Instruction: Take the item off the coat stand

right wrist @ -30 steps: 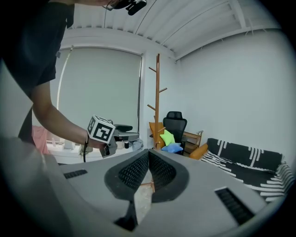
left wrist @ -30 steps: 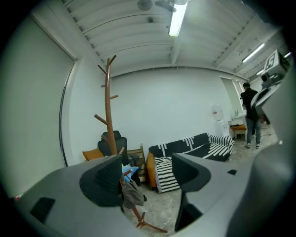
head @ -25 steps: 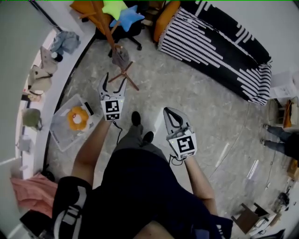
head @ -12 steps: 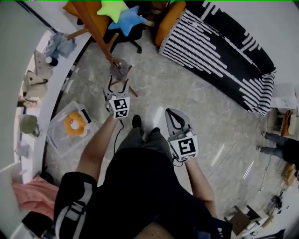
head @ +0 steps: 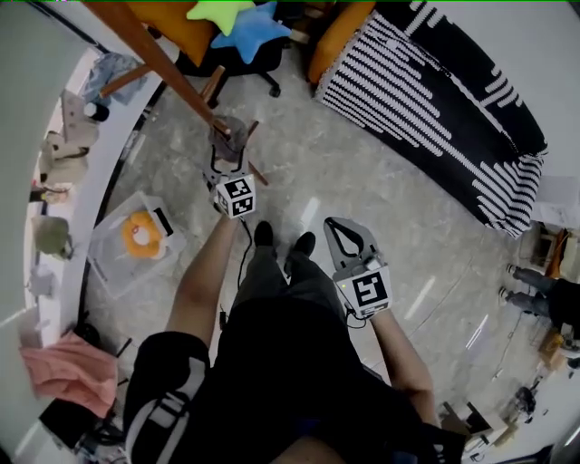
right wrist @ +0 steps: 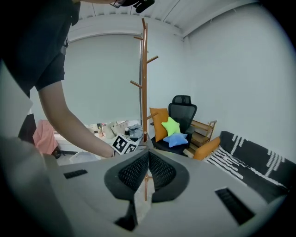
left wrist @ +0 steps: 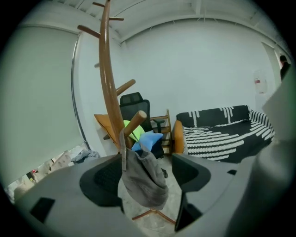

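Observation:
A grey cloth item (left wrist: 144, 183), shaped like a cap, hangs by a loop from a low peg (left wrist: 134, 122) of the curved wooden coat stand (left wrist: 108, 83). My left gripper (left wrist: 145, 178) is open, with one jaw on each side of the hanging cloth and neither touching it. From the head view the grey item (head: 229, 134) sits just beyond the left gripper (head: 228, 161), beside the stand's pole (head: 154, 59). My right gripper (head: 333, 223) is held lower and to the right, shut on nothing. In the right gripper view the shut gripper (right wrist: 147, 163) points toward the coat stand (right wrist: 144, 78).
A black-and-white striped sofa (head: 426, 109) runs along the right. An office chair holding green and blue star cushions (head: 237, 16) stands behind the stand. A clear bin with an orange thing (head: 140, 234) lies at the left by a cluttered ledge (head: 68, 136). The stand's feet (head: 256, 172) spread on the floor.
The person stepped forward and the left gripper moved up to the coat stand, so the grey item now hangs between its open jaws. The right gripper stayed shut.

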Motion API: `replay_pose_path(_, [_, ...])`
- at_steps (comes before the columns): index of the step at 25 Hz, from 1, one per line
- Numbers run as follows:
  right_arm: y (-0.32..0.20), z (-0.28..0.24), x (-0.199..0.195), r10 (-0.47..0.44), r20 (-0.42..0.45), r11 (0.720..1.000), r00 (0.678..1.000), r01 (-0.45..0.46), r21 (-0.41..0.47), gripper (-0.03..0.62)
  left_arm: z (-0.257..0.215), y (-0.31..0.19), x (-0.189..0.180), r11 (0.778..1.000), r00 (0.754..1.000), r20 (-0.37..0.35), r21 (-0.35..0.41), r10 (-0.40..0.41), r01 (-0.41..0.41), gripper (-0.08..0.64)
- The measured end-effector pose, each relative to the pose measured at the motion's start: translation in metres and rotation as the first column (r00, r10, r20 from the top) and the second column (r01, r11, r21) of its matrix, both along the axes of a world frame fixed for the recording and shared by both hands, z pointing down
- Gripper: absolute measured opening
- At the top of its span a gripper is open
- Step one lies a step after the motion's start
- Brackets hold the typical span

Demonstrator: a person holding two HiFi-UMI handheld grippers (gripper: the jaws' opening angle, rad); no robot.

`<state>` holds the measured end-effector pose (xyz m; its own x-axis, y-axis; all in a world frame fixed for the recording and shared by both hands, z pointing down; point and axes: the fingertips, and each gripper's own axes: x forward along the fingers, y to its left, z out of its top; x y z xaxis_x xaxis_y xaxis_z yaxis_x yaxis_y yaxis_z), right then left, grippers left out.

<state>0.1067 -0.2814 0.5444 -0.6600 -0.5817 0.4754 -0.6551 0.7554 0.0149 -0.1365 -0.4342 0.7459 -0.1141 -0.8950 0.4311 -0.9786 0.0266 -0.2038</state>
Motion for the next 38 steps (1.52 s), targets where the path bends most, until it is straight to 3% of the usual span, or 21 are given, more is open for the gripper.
replay_pose_path(6, [-0.010,0.020,0.005,-0.020,-0.004,0.999,1.000,0.020,-0.029,0.020,0.029,-0.014,-0.006,0.995,0.994,-0.037,-0.027,-0.098,0.097,0.333])
replay_pose_path(17, [-0.021,0.038,0.001,-0.031,0.012,0.998,0.999,0.032,-0.052,0.020,0.043,-0.037,-0.017,0.982,0.981,-0.053,-0.031,-0.188,0.186,0.325])
replay_pose_path(20, [-0.021,0.041,0.001,-0.029,0.010,0.998,1.000,0.029,-0.060,0.020,0.045,-0.041,-0.024,0.977,0.976,-0.052,-0.035,-0.212,0.210,0.242])
replay_pose_path(24, [-0.019,0.045,0.000,-0.024,0.012,0.998,1.000,0.025,-0.064,0.020,0.047,-0.045,-0.029,0.974,0.973,-0.049,-0.041,-0.224,0.223,0.190])
replay_pose_path(29, [-0.019,0.047,0.004,-0.015,0.014,0.998,1.000,0.016,-0.066,0.020,0.043,-0.042,-0.033,0.972,0.972,-0.013,-0.041,-0.233,0.233,0.050])
replay_pose_path(38, [-0.023,0.045,0.006,-0.010,0.021,0.997,1.000,0.011,-0.071,0.020,0.025,-0.031,-0.020,0.988,0.988,0.018,-0.014,-0.152,0.153,0.029])
